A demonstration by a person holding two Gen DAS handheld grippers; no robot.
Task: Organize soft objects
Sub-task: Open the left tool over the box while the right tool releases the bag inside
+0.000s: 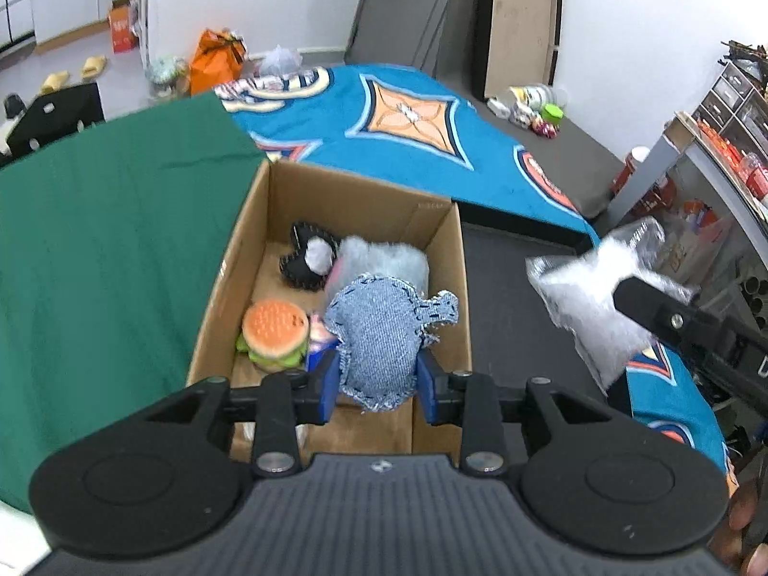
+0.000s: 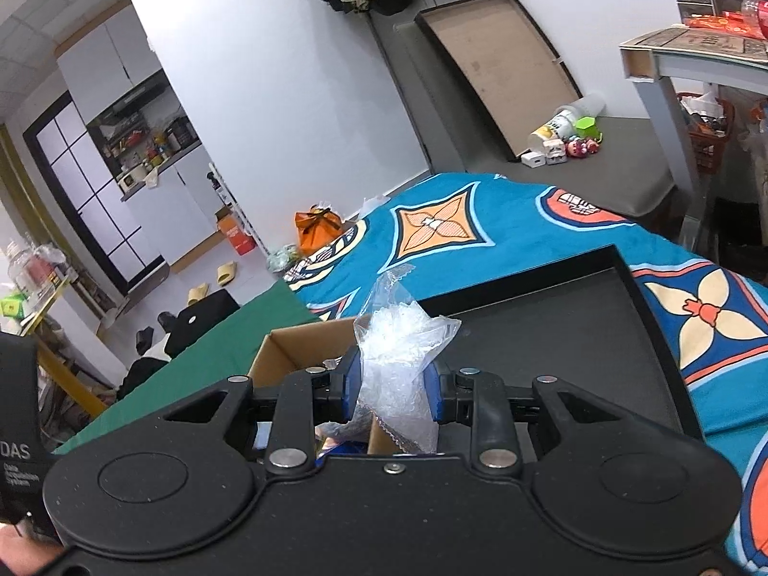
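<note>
- My left gripper (image 1: pixel 379 379) is closed on a denim pouch (image 1: pixel 379 336), blue pads pinching its lower edge, and holds it over the near end of the open cardboard box (image 1: pixel 216 297).
- My right gripper (image 2: pixel 396 391) is clamped on a clear plastic bag of pale filling (image 2: pixel 401 360); from the left wrist view it hangs in the air to the right of the box, above the black tray (image 1: pixel 504 297), and looks blurred.
- Inside the box lie a plush hamburger (image 1: pixel 276 333), a black stitched plush with a white pompom (image 1: pixel 307 259) and a pale fluffy piece (image 1: pixel 384 259) just behind the denim pouch; something blue and pink (image 1: pixel 319 341) peeks beside the hamburger, too hidden to name.
- By my reading the sorting is well along: several soft things are boxed, two are in hand, and neither is let go yet. I see no other loose soft items close by.
- The box sits between a green cloth (image 1: pixel 96 240) and the black tray, on a bed spread with a blue patterned blanket (image 1: pixel 408 134).
- The room is cluttered: an orange bag (image 1: pixel 216 60) and slippers (image 1: pixel 93 67) on the floor, a leaning board (image 2: pixel 499 77) against the white wall, loaded shelves (image 1: pixel 729 144) at right.
</note>
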